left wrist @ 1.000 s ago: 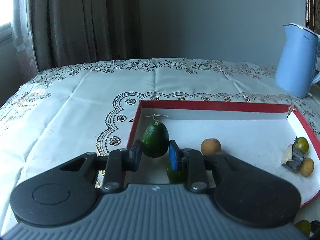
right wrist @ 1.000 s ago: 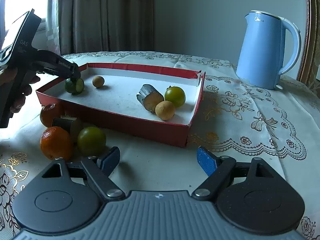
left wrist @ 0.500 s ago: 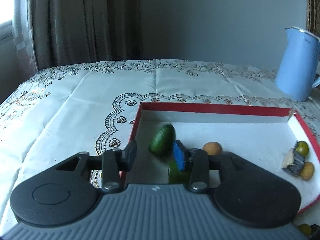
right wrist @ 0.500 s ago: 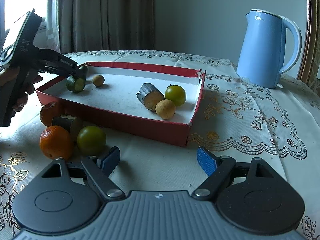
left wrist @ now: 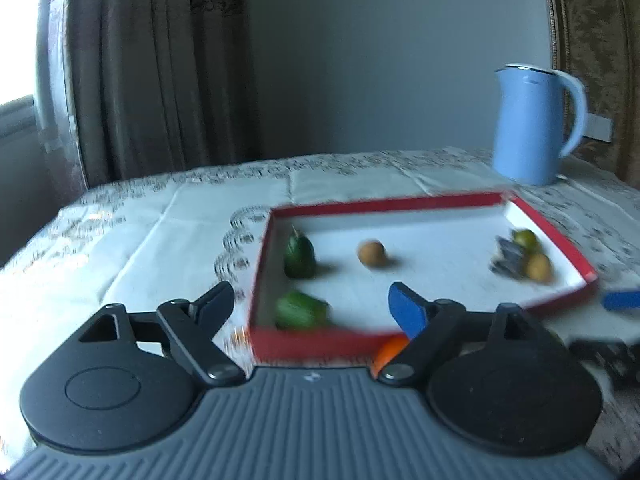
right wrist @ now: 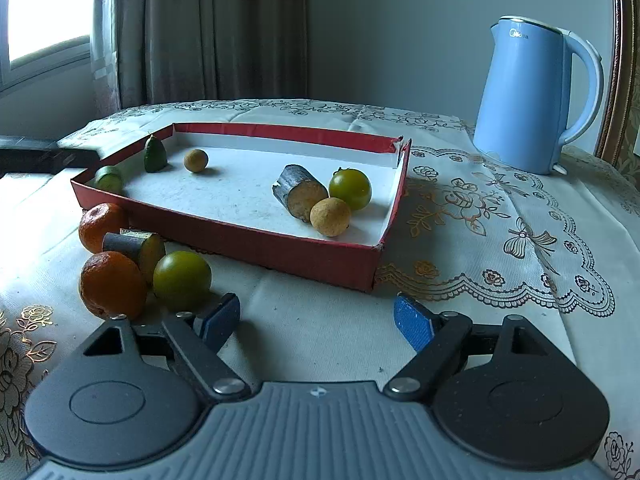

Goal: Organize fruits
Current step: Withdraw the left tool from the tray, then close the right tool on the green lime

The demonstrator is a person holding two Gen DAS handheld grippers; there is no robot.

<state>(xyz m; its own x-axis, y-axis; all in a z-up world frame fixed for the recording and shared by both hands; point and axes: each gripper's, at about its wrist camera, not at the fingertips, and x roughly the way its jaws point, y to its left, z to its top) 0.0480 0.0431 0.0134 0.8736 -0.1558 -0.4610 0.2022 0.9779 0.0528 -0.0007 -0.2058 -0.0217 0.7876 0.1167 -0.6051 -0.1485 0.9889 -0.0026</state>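
A shallow red-rimmed tray (right wrist: 256,244) holds a dark green avocado (left wrist: 299,256) upright in its far left corner. A cut green piece (left wrist: 300,312) lies nearer, and a tan round fruit (left wrist: 372,253) sits mid-tray. My left gripper (left wrist: 310,294) hangs back from the tray's near wall, jaws opening, with nothing between them. In the right wrist view the tray's right end holds a dark cut stalk piece (right wrist: 300,194), a green tomato (right wrist: 350,189) and a tan fruit (right wrist: 330,216). My right gripper (right wrist: 316,320) stands open over bare cloth.
Outside the tray's near-left wall lie two oranges (right wrist: 112,284), a cut stalk piece (right wrist: 134,246) and a green tomato (right wrist: 182,280). A blue kettle (right wrist: 532,96) stands at the back right. A white embroidered cloth (right wrist: 480,240) covers the table, with curtains behind.
My left gripper let go of the avocado, which tipped and now stands in the tray's corner. The gripper opened wide and drew back out of the tray. The right gripper has not moved.
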